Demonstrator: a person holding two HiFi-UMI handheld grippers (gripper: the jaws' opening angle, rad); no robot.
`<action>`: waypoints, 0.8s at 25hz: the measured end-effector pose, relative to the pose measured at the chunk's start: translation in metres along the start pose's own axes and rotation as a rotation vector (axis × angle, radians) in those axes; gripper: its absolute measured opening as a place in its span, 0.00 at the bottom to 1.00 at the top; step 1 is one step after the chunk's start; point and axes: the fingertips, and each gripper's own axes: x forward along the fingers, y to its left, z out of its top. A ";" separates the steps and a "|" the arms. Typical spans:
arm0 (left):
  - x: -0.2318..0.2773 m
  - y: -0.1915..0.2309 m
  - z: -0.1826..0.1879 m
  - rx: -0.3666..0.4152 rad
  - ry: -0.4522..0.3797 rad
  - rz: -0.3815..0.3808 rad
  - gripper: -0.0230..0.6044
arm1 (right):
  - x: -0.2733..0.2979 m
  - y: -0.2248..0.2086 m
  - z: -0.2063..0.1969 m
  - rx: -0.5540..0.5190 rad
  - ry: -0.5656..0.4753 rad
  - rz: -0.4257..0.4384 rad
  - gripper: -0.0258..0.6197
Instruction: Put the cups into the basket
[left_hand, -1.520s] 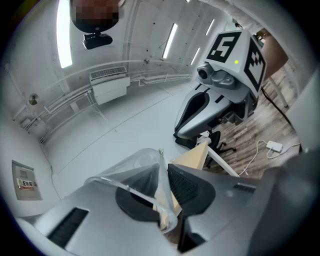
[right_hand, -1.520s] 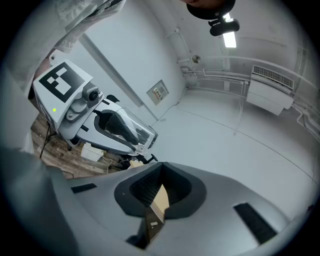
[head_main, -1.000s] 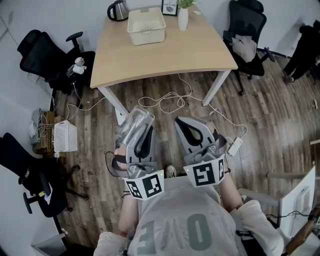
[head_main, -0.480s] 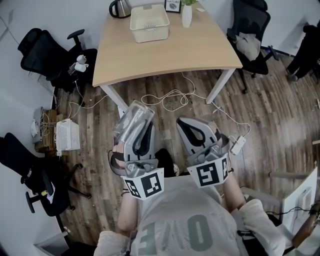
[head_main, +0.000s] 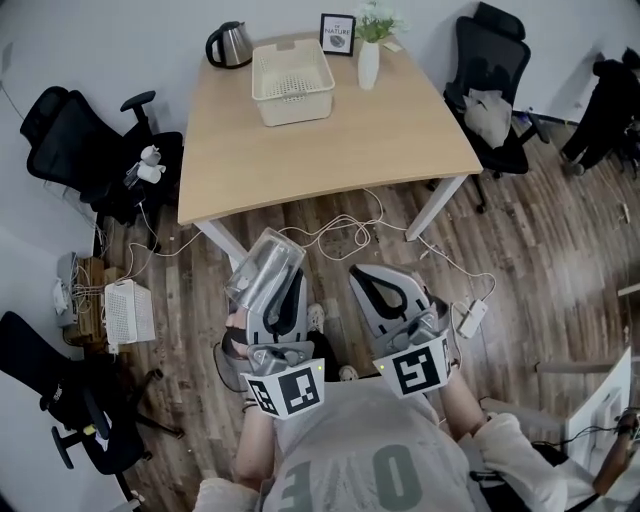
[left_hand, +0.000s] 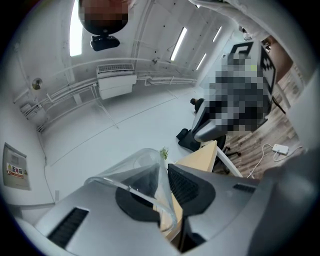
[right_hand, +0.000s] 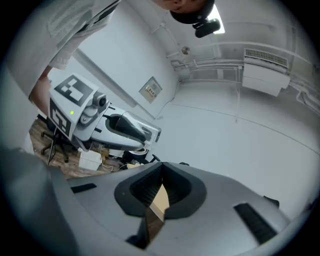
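left gripper (head_main: 281, 287): jaws nearly closed, pinching one wall of a clear plastic cup (head_main: 265, 268). The cup lies tilted, its mouth toward the table, and sticks out past the jaw tips.
right gripper (head_main: 386, 292): jaws together at the tips, nothing between them; only table wood shows through the gap behind.
cup location: in the air over the wooden floor, on the near side of the table (head_main: 340, 150), well apart from the basket (head_main: 296, 108).
basket: cream, looks empty, at the far end of the table near a kettle (head_main: 228, 45) and a vase (head_main: 368, 62).
other cups: none in view.
risk, grip: only a thin flexible wall is held, so the cup could buckle or twist out during the carry.
risk, footing: loose cables (head_main: 345, 232) lie on the floor between the person and the table. A snagged foot would jolt the cup loose.
risk, placing: a long reach over the table is needed, and a swing could knock the vase or kettle.
risk, release: let go tilted over the rim, the cup may bounce out.
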 end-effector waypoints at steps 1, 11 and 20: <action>0.009 0.004 -0.006 -0.002 0.005 -0.007 0.13 | 0.009 -0.006 -0.001 0.015 0.000 -0.003 0.04; 0.089 0.062 -0.046 -0.001 -0.017 -0.023 0.13 | 0.111 -0.056 0.002 -0.080 0.034 -0.027 0.04; 0.144 0.106 -0.081 -0.019 -0.052 -0.035 0.13 | 0.184 -0.073 -0.002 -0.124 0.073 -0.027 0.04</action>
